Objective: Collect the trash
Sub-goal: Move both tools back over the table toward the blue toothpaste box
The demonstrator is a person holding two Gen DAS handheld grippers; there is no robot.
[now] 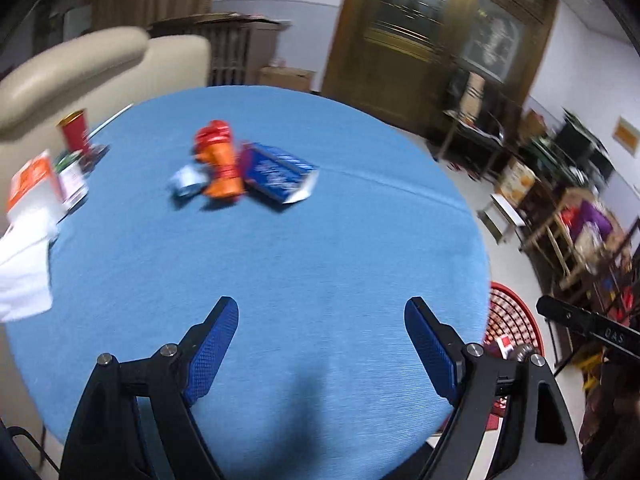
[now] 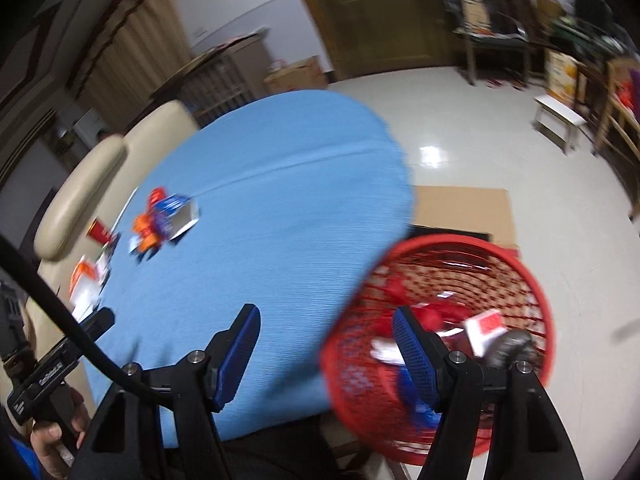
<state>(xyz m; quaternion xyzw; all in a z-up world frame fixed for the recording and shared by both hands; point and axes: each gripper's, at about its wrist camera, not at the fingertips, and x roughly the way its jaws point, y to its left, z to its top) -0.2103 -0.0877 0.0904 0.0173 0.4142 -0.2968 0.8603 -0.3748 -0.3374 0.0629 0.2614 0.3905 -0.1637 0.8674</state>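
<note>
A small heap of trash lies on the round blue table (image 1: 280,264): an orange and red wrapper (image 1: 218,160), a dark blue carton (image 1: 280,174) and a pale blue scrap (image 1: 187,182). The heap also shows in the right wrist view (image 2: 160,220), blurred. My left gripper (image 1: 320,320) is open and empty above the table's near part. My right gripper (image 2: 326,328) is open and empty at the table's right edge, over the red mesh basket (image 2: 532,280). The basket holds red and white packets (image 2: 484,328) and shows in the left wrist view (image 1: 516,320).
At the table's left edge stand a red cup (image 1: 76,128), an orange and white box (image 1: 34,184) and white tissue (image 1: 24,272). A beige sofa (image 1: 100,64) sits behind. Brown cardboard (image 2: 460,208) lies on the tiled floor. Cluttered shelves (image 1: 580,232) stand at right.
</note>
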